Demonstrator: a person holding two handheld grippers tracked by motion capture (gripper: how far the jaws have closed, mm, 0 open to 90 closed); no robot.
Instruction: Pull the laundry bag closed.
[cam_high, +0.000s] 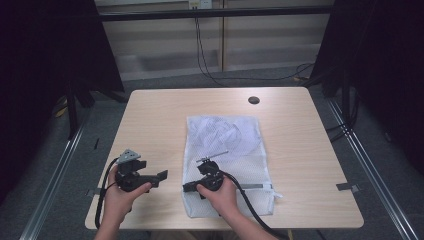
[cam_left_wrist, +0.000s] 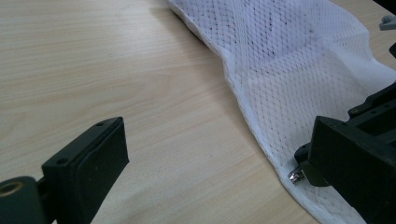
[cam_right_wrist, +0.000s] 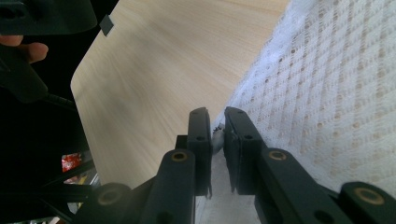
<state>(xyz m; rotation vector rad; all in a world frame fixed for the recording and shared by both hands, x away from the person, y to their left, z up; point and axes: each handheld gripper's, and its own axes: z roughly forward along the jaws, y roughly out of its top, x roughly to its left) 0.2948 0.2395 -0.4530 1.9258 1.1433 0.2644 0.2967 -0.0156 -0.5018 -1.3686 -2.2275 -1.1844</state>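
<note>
1. A pale wooden table (cam_high: 150, 115) stands on grey floor, dark curtains at both sides.
2. A white mesh bag (cam_high: 225, 145) lies flat at its middle.
3. The left gripper (cam_left_wrist: 210, 158), jaws wide apart and empty, hovers just beside the bag's edge.
4. The right gripper (cam_right_wrist: 217, 135) pinches a small metal zipper pull (cam_right_wrist: 218, 136) at that edge.

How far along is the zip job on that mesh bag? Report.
Done: the mesh bag lies flat on the table. In hand: the right gripper pinches the zip pull at the bag's edge; the left gripper waits open beside it. Left: drawing the zip along.
</note>
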